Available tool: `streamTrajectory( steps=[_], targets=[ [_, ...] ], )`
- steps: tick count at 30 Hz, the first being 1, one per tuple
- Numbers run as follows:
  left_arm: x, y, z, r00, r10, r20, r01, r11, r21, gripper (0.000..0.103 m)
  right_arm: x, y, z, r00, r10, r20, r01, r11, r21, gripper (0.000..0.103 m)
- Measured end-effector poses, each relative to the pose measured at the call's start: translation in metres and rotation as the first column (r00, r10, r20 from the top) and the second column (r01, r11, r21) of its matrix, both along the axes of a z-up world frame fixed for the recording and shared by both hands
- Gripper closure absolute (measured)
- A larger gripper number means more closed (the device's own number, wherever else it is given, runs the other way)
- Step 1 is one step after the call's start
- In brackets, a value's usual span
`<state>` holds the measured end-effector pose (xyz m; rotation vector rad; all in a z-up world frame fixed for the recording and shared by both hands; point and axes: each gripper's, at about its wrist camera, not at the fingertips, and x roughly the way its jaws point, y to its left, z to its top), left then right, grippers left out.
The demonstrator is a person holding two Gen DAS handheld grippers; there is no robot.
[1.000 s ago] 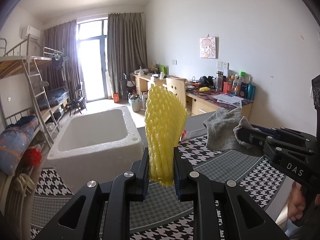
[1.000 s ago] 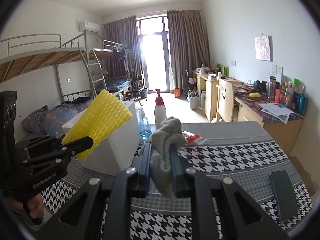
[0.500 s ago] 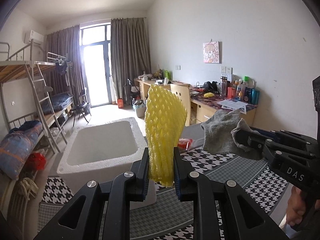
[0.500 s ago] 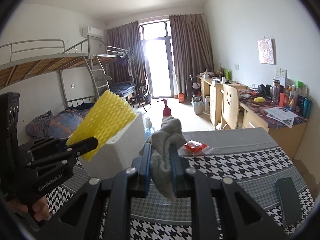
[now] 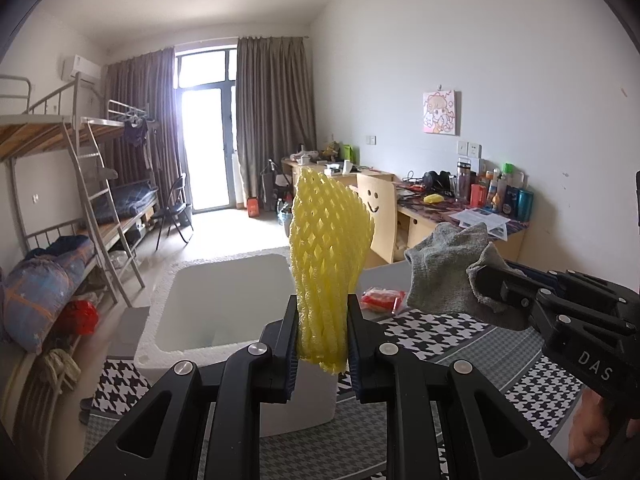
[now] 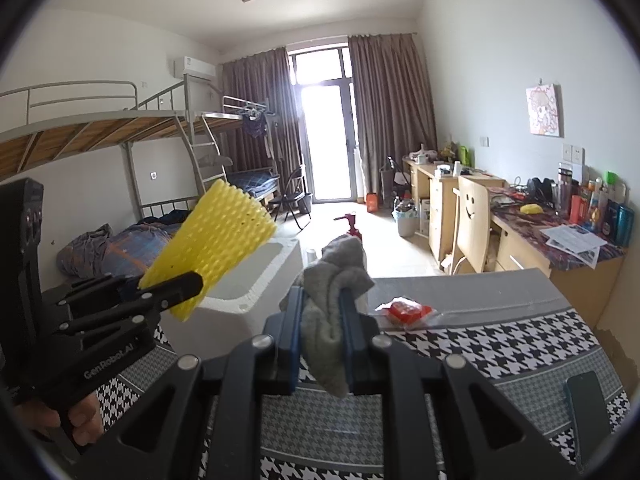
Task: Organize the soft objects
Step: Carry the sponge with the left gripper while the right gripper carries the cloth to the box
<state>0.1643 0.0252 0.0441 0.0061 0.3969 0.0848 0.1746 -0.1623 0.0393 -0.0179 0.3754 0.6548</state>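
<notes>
My left gripper point(image 5: 322, 332) is shut on a yellow foam net sleeve point(image 5: 328, 256), held upright above the near rim of a white foam box point(image 5: 224, 300). The sleeve also shows in the right wrist view point(image 6: 212, 248), with the left gripper point(image 6: 172, 286) at the left. My right gripper point(image 6: 322, 332) is shut on a crumpled grey cloth point(image 6: 334, 280), held above the table to the right of the box point(image 6: 256, 280). In the left wrist view the cloth point(image 5: 448, 272) hangs from the right gripper point(image 5: 492, 284) at the right.
A red snack packet point(image 6: 406, 310) lies on the houndstooth tablecloth point(image 6: 480, 344) behind the grippers. A dark phone point(image 6: 588, 412) lies at the table's right edge. A bunk bed point(image 6: 120, 160) stands left; desks and a chair point(image 6: 474, 220) stand right.
Both grippers have risen and tilted, so the box now looks lower and its inside shows more. The sleeve and the cloth stay clamped as before.
</notes>
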Motion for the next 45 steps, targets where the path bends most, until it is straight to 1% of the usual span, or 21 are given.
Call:
streamTrajectory(
  steps=[8, 15, 20, 27, 33, 41, 45],
  targets=[
    [0.005, 0.012, 0.006, 0.999, 0.048, 0.008, -0.048, 0.999, -0.007, 0.081, 0.003, 0.014, 0.008, 1.0, 0.026, 0.014, -0.026, 1.0, 0.007, 0.083],
    [0.009, 0.023, 0.008, 0.996, 0.092, 0.008, -0.092, 0.996, 0.007, 0.081, 0.009, 0.029, 0.015, 0.999, 0.045, 0.016, -0.045, 0.999, 0.012, 0.083],
    [0.008, 0.032, 0.012, 0.992, 0.126, 0.014, -0.126, 0.992, -0.004, 0.081, 0.013, 0.038, 0.018, 0.998, 0.064, 0.018, -0.064, 0.998, 0.016, 0.083],
    [0.009, 0.044, 0.016, 0.986, 0.169, 0.015, -0.169, 0.986, -0.003, 0.081, 0.016, 0.056, 0.016, 0.995, 0.101, 0.019, -0.101, 0.995, -0.01, 0.083],
    [0.018, 0.049, 0.012, 0.981, 0.196, -0.011, -0.196, 0.981, 0.005, 0.081, 0.019, 0.069, 0.02, 0.993, 0.121, 0.016, -0.121, 0.993, -0.019, 0.083],
    [0.031, 0.056, 0.008, 0.979, 0.2, -0.032, -0.2, 0.98, -0.017, 0.081, 0.026, 0.078, 0.018, 0.99, 0.143, -0.009, -0.143, 0.989, -0.025, 0.083],
    [0.035, 0.06, 0.006, 0.979, 0.196, -0.051, -0.198, 0.98, -0.032, 0.081, 0.03, 0.083, 0.017, 0.988, 0.152, -0.006, -0.152, 0.988, -0.04, 0.083]
  ],
)
